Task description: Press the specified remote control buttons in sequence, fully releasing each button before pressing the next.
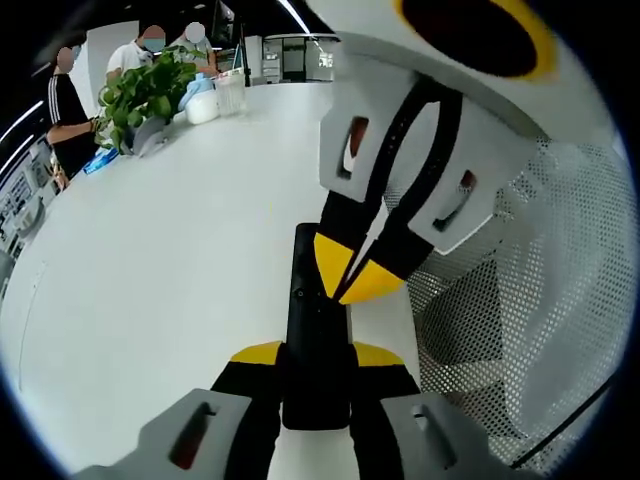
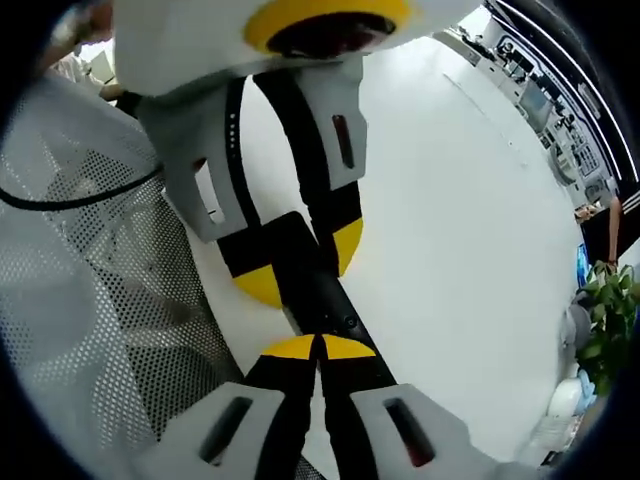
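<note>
A slim black remote [image 1: 306,295] lies lengthwise between the yellow-tipped jaws of my left gripper [image 1: 318,355], which is shut on its near end just above the white table [image 1: 180,250]. My right gripper [image 1: 352,272] comes in from the upper right, shut, with its joined yellow tips resting on the remote's upper face. In the right gripper view, my right gripper [image 2: 320,346] has its tips closed together and touching the remote [image 2: 325,295]. My left gripper [image 2: 300,265] clamps the remote from the far side. The buttons are too dark to make out.
White mesh material [image 1: 520,300] lies along the table's near edge, seen again as mesh [image 2: 110,300]. At the far end stand a potted plant [image 1: 150,90], a clear cup [image 1: 230,95] and several people [image 1: 65,115]. The plant [image 2: 610,300] shows at the right.
</note>
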Tool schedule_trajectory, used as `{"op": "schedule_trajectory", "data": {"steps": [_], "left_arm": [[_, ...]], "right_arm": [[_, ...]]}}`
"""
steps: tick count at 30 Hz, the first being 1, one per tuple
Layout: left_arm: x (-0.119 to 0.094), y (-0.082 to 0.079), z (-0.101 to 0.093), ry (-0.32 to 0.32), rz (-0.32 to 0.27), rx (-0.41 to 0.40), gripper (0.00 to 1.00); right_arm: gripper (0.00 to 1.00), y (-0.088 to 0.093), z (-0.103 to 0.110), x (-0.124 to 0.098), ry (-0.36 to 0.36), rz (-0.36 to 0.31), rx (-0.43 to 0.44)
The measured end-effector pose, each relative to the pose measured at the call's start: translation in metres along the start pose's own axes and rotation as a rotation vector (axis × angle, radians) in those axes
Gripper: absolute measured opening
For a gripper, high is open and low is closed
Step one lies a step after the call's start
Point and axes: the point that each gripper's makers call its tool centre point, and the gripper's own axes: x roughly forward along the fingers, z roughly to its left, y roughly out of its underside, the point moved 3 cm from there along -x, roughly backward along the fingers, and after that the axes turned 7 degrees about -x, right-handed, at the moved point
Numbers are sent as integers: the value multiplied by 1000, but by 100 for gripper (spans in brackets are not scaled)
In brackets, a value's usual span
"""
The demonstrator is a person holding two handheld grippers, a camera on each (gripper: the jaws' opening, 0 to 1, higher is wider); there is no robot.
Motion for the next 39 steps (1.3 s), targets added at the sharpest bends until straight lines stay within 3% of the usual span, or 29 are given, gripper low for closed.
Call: {"op": "schedule_trajectory", "data": {"steps": [21, 29, 33, 37, 39], "left_arm": [[-1, 0, 0, 0, -3, -2, 19], [-1, 1, -1, -4, -8, -5, 19], [-1, 1, -1, -13, -2, -6, 19], [-1, 1, 0, -29, 6, -16, 19], [-1, 1, 0, -35, 8, -24, 19]], "right_arm": [[0, -4, -14, 0, 5, -16, 46], [0, -3, -13, 0, 6, -8, -4], [0, -4, -13, 1, 7, 3, -77], [0, -4, -15, 2, 20, -5, -28], [0, -3, -14, 2, 19, -14, -52]]}}
